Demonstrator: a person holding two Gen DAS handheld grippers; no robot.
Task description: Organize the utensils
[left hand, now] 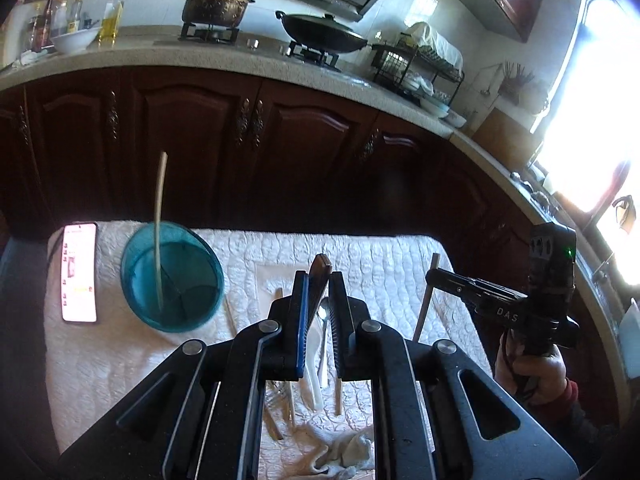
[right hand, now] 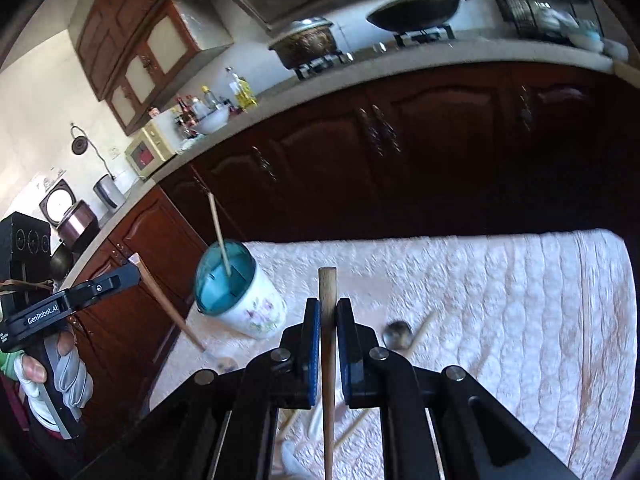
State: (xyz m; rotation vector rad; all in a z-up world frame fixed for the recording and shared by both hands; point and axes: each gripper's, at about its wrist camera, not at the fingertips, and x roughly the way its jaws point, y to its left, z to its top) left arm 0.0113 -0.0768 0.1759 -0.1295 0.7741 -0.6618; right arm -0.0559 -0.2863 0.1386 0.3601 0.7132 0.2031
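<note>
My left gripper (left hand: pixel 318 280) is shut on a brown-handled utensil (left hand: pixel 320 270), whose handle tip sticks up between the pads. Seen from the right wrist, the left gripper (right hand: pixel 130 272) holds that utensil (right hand: pixel 172 308) slanting down toward the cloth. My right gripper (right hand: pixel 328 308) is shut on a wooden chopstick (right hand: pixel 328 344); the left wrist view shows the right gripper (left hand: pixel 434 274) and its chopstick (left hand: pixel 425 306) at the right. A blue-rimmed floral cup (left hand: pixel 172 276) (right hand: pixel 256 312) stands at the left with one chopstick (left hand: pixel 159 220) in it. Both grippers hang above the cloth.
A white quilted cloth (left hand: pixel 400 264) covers the table. On it lie a metal spoon (left hand: pixel 324 314) (right hand: pixel 396 334), a white plastic spoon (left hand: pixel 312 384), a fork (left hand: pixel 280 394) and loose chopsticks. A lit phone (left hand: pixel 79 274) lies left of the cup. Dark cabinets and a counter with pots stand behind.
</note>
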